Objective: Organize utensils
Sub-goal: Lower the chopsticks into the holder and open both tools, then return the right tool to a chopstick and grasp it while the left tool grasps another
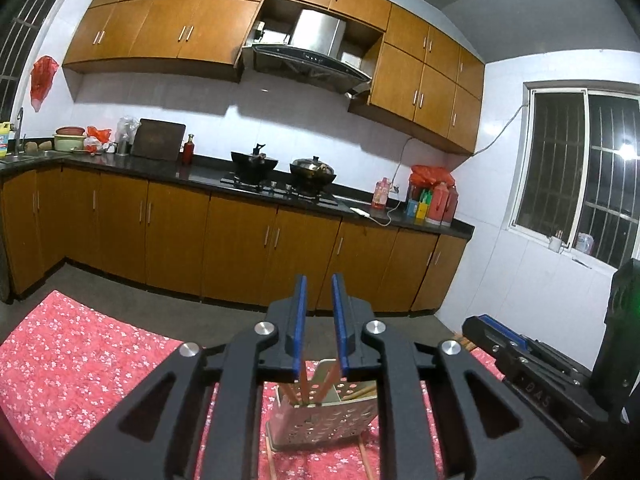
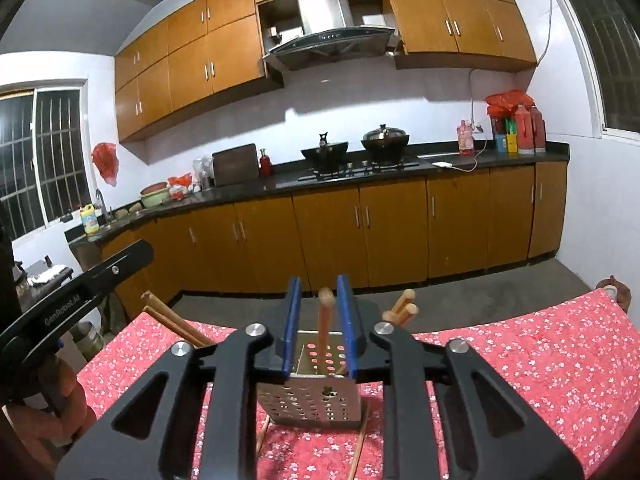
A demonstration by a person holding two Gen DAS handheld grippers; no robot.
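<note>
A perforated metal utensil holder (image 1: 324,420) stands on the red floral tablecloth (image 1: 80,368), seen also in the right wrist view (image 2: 312,402). Several wooden chopsticks (image 1: 306,384) stand inside it. My left gripper (image 1: 319,292) is open and empty, above and just behind the holder. My right gripper (image 2: 319,292) is open, with an upright wooden utensil handle (image 2: 325,320) standing between its jaws, not clamped. More wooden handles (image 2: 402,308) lean out right of the holder, and chopsticks (image 2: 176,322) stick out to the left. Two chopsticks (image 2: 358,444) lie on the cloth under the holder.
The other gripper shows at the right in the left wrist view (image 1: 532,368) and at the left in the right wrist view (image 2: 76,300). Behind the table runs a kitchen counter (image 1: 208,168) with woks (image 1: 312,170) on the stove. A small cup (image 2: 610,290) sits at the table's far right corner.
</note>
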